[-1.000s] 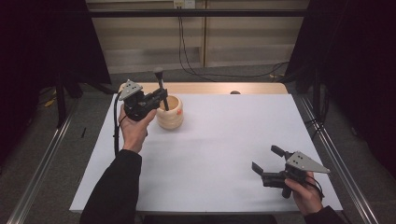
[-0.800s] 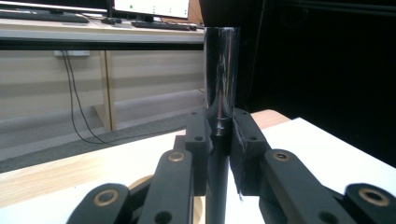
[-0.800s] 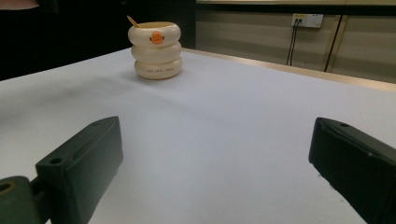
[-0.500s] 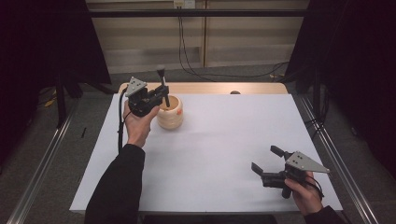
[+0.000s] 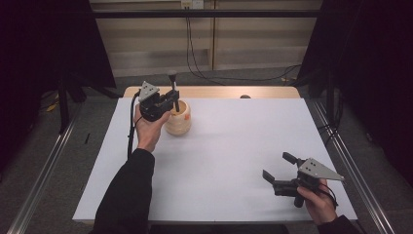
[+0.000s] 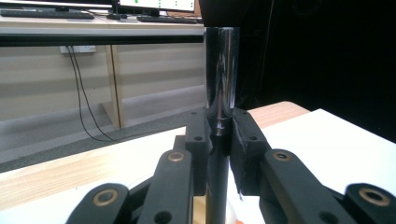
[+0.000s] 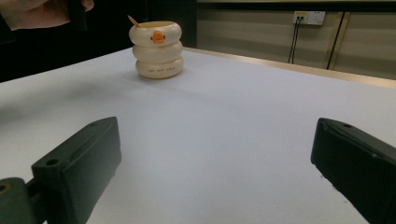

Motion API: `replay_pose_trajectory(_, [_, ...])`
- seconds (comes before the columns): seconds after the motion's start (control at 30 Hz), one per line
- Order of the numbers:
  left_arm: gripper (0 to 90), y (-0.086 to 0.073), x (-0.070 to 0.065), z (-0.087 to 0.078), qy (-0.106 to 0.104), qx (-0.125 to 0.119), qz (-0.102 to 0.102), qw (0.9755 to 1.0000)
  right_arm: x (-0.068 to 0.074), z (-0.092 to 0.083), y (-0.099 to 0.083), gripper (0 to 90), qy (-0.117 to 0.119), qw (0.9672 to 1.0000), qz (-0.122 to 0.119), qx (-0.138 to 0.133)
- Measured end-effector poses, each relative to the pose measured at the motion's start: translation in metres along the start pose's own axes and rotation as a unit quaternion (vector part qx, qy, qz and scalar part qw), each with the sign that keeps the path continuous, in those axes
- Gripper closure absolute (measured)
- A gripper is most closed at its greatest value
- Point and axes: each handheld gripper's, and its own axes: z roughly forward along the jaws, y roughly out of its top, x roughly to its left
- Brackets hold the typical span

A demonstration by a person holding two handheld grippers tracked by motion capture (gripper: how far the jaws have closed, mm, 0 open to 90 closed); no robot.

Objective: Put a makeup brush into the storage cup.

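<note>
While your left gripper (image 5: 171,97) is pinching the dark rod (image 5: 173,87) upright over the cream ringed cup (image 5: 178,119) at the table's (image 5: 234,146) ten o'clock, you are lowering it in — judging by the alignment. Next you are needing a straight descent, then release; your right gripper (image 5: 278,168) is resting spread at five o'clock — holding nothing.

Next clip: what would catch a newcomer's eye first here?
The left gripper, raised at the table's far left, is clamped on a dark upright rod just above a cream ringed cup with an orange duck bill. The right gripper rests open at the near right on the white table.
</note>
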Motion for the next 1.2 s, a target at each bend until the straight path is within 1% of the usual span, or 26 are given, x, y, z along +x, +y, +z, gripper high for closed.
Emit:
replay_pose_trajectory(0.1, [78.8, -0.002, 0.001, 0.001, -0.002, 0.003, 0.001, 1.0000, -0.001, 0.000, 0.000, 1.6, 0.003, 1.0000, -0.004, 0.002])
replay_pose_trajectory(0.13, [78.8, -0.003, 0.001, 0.002, 0.003, 0.005, 0.002, 1.0000, -0.001, 0.000, 0.000, 1.6, 0.001, 1.0000, -0.003, 0.001])
replay_pose_trajectory(0.2, [78.8, -0.005, 0.000, 0.004, -0.001, 0.005, -0.002, 1.0000, -0.001, 0.000, 0.000, 1.6, -0.001, 1.0000, -0.002, 0.000])
replay_pose_trajectory(0.23, [78.8, -0.006, 0.000, 0.005, 0.002, 0.008, -0.001, 1.0000, -0.001, 0.000, 0.000, 1.6, -0.001, 1.0000, -0.002, 0.001])
replay_pose_trajectory(0.3, [78.8, -0.009, -0.001, 0.007, -0.001, 0.011, 0.004, 0.9999, 0.000, 0.000, 0.000, 1.6, -0.001, 1.0000, -0.002, 0.000])
replay_pose_trajectory(0.33, [78.8, -0.010, -0.001, 0.007, -0.001, 0.010, 0.005, 0.9999, 0.000, 0.000, 0.000, 1.6, 0.000, 1.0000, -0.001, 0.000])
replay_pose_trajectory(0.4, [78.9, -0.014, 0.000, 0.008, -0.002, 0.013, -0.003, 0.9999, -0.001, -0.001, 0.000, 1.6, -0.001, 1.0000, -0.001, 0.001])
replay_pose_trajectory(0.47, [78.9, -0.017, 0.002, 0.008, 0.006, 0.018, 0.000, 0.9998, -0.001, -0.001, 0.000, 1.6, 0.000, 1.0000, -0.002, 0.000])
replay_pose_trajectory(0.57, [78.7, -0.020, 0.003, 0.008, 0.007, 0.018, -0.003, 0.9998, 0.000, 0.000, 0.000, 1.6, -0.001, 1.0000, -0.005, 0.002])
replay_pose_trajectory(0.63, [78.7, -0.021, 0.005, 0.008, 0.008, 0.021, -0.002, 0.9997, 0.000, 0.000, 0.000, 1.6, 0.000, 1.0000, -0.006, 0.001])
replay_pose_trajectory(0.67, [78.7, -0.022, 0.005, 0.007, 0.012, 0.026, 0.001, 0.9996, 0.000, 0.000, 0.000, 1.6, -0.001, 1.0000, -0.007, 0.001])
replay_pose_trajectory(0.73, [78.6, -0.024, 0.006, 0.007, 0.007, 0.022, -0.005, 0.9997, 0.000, 0.000, 0.000, 1.6, -0.001, 1.0000, -0.007, 0.001])
replay_pose_trajectory(0.8, [78.6, -0.026, 0.005, 0.007, 0.007, 0.028, -0.003, 0.9996, 0.000, 0.000, 0.000, 1.7, 0.000, 1.0000, -0.005, 0.001])
replay_pose_trajectory(0.83, [78.6, -0.028, 0.004, 0.007, 0.003, 0.027, -0.005, 0.9996, 0.000, 0.000, 0.000, 1.7, 0.001, 1.0000, -0.006, 0.001])
replay_pose_trajectory(0.9, [78.6, -0.030, 0.003, 0.007, 0.011, 0.031, -0.001, 0.9995, 0.000, 0.000, 0.000, 1.7, 0.001, 1.0000, -0.006, 0.001])
replay_pose_trajectory(0.93, [78.6, -0.031, 0.003, 0.008, 0.003, 0.031, -0.004, 0.9995, 0.000, 0.000, 0.000, 1.7, 0.001, 1.0000, -0.006, 0.001])
replay_pose_trajectory(0.97, [78.5, -0.031, 0.003, 0.009, 0.007, 0.034, -0.001, 0.9994, 0.000, 0.000, 0.000, 1.7, 0.001, 1.0000, -0.005, 0.001])
replay_pose_trajectory(1.0, [78.5, -0.032, 0.003, 0.009, 0.006, 0.033, 0.000, 0.9994, 0.000, 0.000, 0.000, 1.7, 0.001, 1.0000, -0.006, 0.001])
replay_pose_trajectory(1.03, [78.4, -0.032, 0.004, 0.010, 0.005, 0.031, -0.005, 0.9995, 0.000, 0.000, 0.000, 1.7, 0.001, 1.0000, -0.005, 0.001])
replay_pose_trajectory(1.07, [78.2, -0.033, 0.005, 0.010, 0.005, 0.034, -0.005, 0.9994, 0.000, 0.000, 0.000, 1.6, 0.000, 1.0000, -0.004, 0.000])
replay_pose_trajectory(1.1, [77.9, -0.033, 0.006, 0.011, 0.009, 0.039, 0.000, 0.9992, 0.000, 0.000, 0.000, 1.7, 0.001, 1.0000, -0.004, 0.001])
replay_pose_trajectory(1.13, [77.6, -0.034, 0.006, 0.011, 0.006, 0.038, -0.008, 0.9992, 0.000, 0.000, 0.000, 1.7, 0.001, 1.0000, -0.005, 0.001])
replay_pose_trajectory(1.17, [77.0, -0.033, 0.006, 0.010, 0.006, 0.038, -0.010, 0.9992, -0.001, 0.000, 0.000, 1.6, 0.001, 1.0000, -0.007, 0.002])
replay_pose_trajectory(1.2, [76.8, -0.032, 0.004, 0.010, 0.000, 0.031, -0.009, 0.9995, -0.001, 0.000, 0.000, 1.6, 0.001, 1.0000, -0.007, 0.002])
